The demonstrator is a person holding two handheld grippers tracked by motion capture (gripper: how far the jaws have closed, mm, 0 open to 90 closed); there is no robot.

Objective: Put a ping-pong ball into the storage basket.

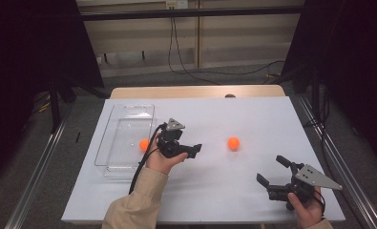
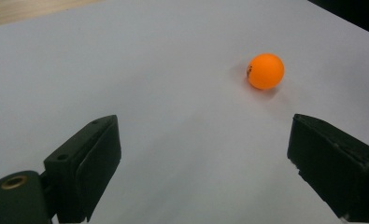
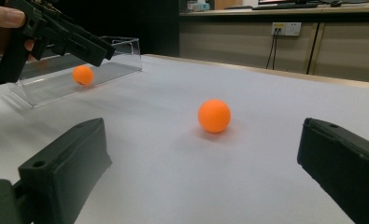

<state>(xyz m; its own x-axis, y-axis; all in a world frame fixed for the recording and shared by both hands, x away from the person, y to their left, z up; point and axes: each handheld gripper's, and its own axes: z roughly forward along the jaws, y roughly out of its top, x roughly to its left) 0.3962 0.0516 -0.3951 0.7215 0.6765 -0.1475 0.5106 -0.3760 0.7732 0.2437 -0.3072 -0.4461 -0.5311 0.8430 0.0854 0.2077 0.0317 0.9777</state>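
The left gripper hovers level beside the tray, jaws wide and empty, aimed at the orange ball; the right gripper rests low, likewise open.

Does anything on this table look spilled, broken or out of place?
Nothing stands out. One orange ball lies in the clear tray, a second orange ball sits loose on the white table. Nothing looks spilled or damaged.

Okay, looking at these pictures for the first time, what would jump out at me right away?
Two bright orange balls on the white table: one ball lies loose near the middle, the other ball sits in the clear tray at the left. The left tongs are open beside the tray and face the loose ball; the right tongs are open near the front right.
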